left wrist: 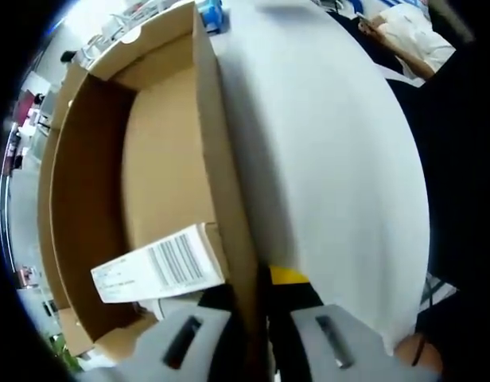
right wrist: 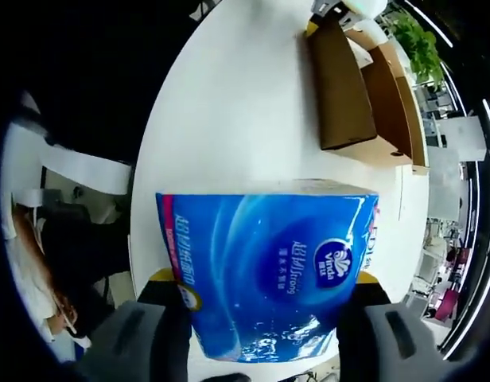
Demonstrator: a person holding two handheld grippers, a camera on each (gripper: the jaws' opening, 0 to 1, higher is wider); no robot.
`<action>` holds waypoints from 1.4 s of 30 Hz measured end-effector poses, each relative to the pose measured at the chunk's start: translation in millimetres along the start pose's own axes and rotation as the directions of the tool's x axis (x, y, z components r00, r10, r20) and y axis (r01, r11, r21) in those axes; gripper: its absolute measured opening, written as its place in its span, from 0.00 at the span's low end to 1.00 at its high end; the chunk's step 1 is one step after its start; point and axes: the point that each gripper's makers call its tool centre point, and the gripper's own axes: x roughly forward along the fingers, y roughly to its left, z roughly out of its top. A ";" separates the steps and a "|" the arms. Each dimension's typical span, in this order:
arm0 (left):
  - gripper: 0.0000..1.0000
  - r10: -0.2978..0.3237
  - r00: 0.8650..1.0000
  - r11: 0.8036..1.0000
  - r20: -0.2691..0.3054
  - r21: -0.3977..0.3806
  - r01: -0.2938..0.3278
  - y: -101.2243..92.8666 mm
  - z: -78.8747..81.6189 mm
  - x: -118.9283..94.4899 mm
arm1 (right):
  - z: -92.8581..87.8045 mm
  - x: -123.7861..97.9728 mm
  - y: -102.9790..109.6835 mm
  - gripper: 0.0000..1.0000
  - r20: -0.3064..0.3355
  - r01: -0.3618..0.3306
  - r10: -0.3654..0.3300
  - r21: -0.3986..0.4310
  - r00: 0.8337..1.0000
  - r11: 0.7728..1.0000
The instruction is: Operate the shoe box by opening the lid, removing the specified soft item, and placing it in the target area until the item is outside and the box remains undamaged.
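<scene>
Two risks face you: your right gripper point(right wrist: 265, 334), jaws spread wide around the soft blue plastic tissue pack point(right wrist: 269, 270), may let it slip before touchdown; your left gripper point(left wrist: 257, 338), pinching the brown cardboard shoe box point(left wrist: 149, 191) wall, could crease it. The pack hangs well clear of the box, over the white table point(right wrist: 237, 111).

Left gripper view close over box point(left wrist: 149, 183); right gripper view farther — both share it.

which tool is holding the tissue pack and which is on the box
The right tool grips the blue tissue pack between its jaws above the white table. The left tool instead straddles the side wall of the open cardboard box.
</scene>
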 end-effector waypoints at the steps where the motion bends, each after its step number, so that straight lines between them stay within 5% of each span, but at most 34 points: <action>1: 0.04 0.000 1.000 1.000 0.001 0.000 0.000 0.1 0.0 -0.1 | 0.1 0.5 -0.9 0.74 0.002 0.002 -0.002 0.001 1.000 1.000; 42: 0.04 0.001 1.000 1.000 0.004 -0.001 -0.001 -0.8 1.6 0.3 | -4.2 60.4 -11.8 0.74 -0.020 -0.182 0.184 0.086 0.983 0.980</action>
